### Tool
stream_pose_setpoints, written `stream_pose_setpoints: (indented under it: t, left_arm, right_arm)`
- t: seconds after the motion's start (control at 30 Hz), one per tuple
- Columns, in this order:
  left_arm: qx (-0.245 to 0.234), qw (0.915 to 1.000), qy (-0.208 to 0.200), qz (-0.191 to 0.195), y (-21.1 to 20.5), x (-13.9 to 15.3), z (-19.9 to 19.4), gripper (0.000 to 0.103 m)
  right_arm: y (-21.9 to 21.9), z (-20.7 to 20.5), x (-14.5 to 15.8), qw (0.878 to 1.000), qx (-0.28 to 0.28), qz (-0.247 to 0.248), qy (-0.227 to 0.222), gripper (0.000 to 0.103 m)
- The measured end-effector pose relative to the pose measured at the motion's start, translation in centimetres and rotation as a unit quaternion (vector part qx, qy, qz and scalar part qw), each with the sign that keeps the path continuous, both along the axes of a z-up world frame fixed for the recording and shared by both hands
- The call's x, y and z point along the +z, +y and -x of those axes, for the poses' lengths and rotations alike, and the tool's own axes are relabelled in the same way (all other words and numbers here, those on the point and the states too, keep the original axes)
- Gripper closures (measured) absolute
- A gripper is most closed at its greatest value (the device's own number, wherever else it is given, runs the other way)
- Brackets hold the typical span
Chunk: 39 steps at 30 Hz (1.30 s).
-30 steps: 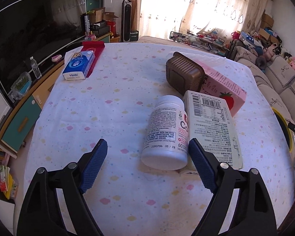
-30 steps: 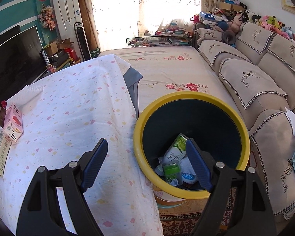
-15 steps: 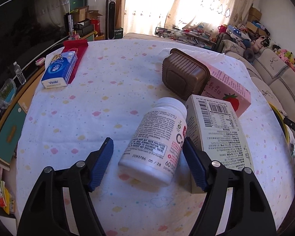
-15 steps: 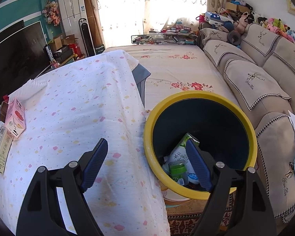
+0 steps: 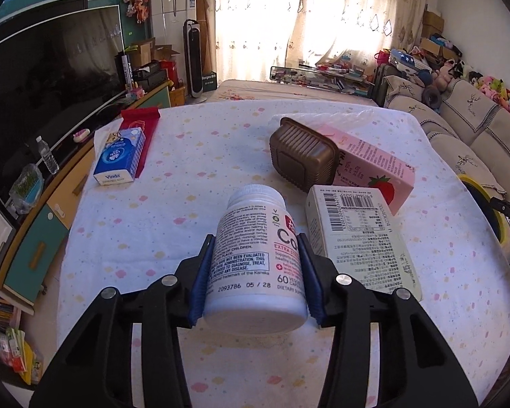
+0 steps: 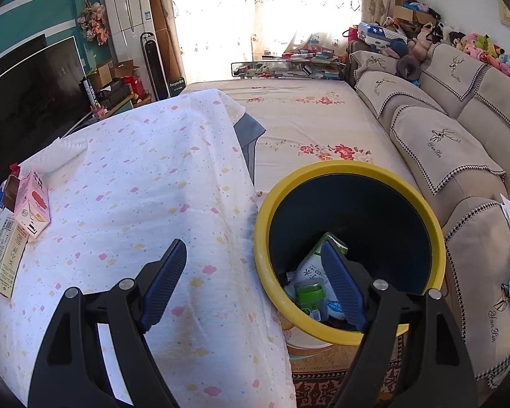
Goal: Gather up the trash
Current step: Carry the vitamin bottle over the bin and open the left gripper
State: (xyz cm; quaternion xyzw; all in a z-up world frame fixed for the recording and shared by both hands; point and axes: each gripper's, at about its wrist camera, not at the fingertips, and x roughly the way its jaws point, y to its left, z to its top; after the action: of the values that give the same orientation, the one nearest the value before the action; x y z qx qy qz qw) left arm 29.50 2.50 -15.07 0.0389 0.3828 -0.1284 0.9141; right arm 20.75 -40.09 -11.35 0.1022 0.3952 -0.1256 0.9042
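Observation:
My left gripper (image 5: 255,255) is shut on a white pill bottle (image 5: 255,265), its blue pads pressed on both sides of the bottle, which lies on the table. A beige box (image 5: 360,241), a pink strawberry carton (image 5: 374,166) and a brown plastic tub (image 5: 302,154) lie just right and behind it. My right gripper (image 6: 255,258) is open and empty, above the table's right edge beside the yellow-rimmed trash bin (image 6: 350,170). The bin holds a white-green carton (image 6: 311,265) and a green-capped item (image 6: 309,294).
A blue tissue pack (image 5: 120,156) on a red packet (image 5: 142,122) lies at the table's far left. A TV and cabinet stand left of the table, a sofa (image 6: 459,142) right of the bin. The flowered tablecloth (image 6: 153,183) hangs over the table edge.
My left gripper moved forward around the pill bottle and closed on it. My right gripper drifted slightly left from the bin and stayed open.

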Motion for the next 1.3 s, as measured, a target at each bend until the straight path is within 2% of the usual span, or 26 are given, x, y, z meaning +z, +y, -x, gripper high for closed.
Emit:
stream_pose_setpoints:
  t: [0.17,0.3,0.4,0.57,0.73,0.93,1.3]
  left_arm:
    - [-0.012,0.9996,-0.017,0.019,-1.0,3.3,3.1,0.056]
    - [-0.041,0.9982,-0.034,0.030,-3.8,6.0,5.4,0.056]
    - [-0.074,0.9958,-0.038,0.038,-7.1,7.2,6.6,0.056]
    - [-0.147,0.9871,-0.037,0.052,-14.5,8.3,8.1,0.056]
    - [-0.214,0.9751,-0.020,0.054,-23.2,7.8,8.4,0.056]
    - [-0.269,0.9618,0.008,0.051,-33.2,5.8,7.0,0.056]
    - [-0.304,0.9509,0.057,0.016,-48.2,0.6,3.9,0.056]
  right_arm:
    - [-0.1,0.4,0.5,1.000,-0.001,0.002,-0.008,0.026]
    - [-0.7,1.3,1.2,1.000,-0.004,0.008,-0.016,0.026]
    - [-1.3,2.1,1.6,1.000,-0.009,0.015,-0.020,0.026]
    - [-3.0,3.8,2.0,0.999,-0.018,0.021,-0.026,0.026]
    - [-5.3,5.7,2.5,0.999,-0.026,0.023,-0.032,0.026]
    - [-7.9,7.7,2.5,0.998,-0.037,0.028,-0.034,0.026]
    - [-13.0,10.5,0.9,0.997,-0.067,0.016,-0.025,0.026]
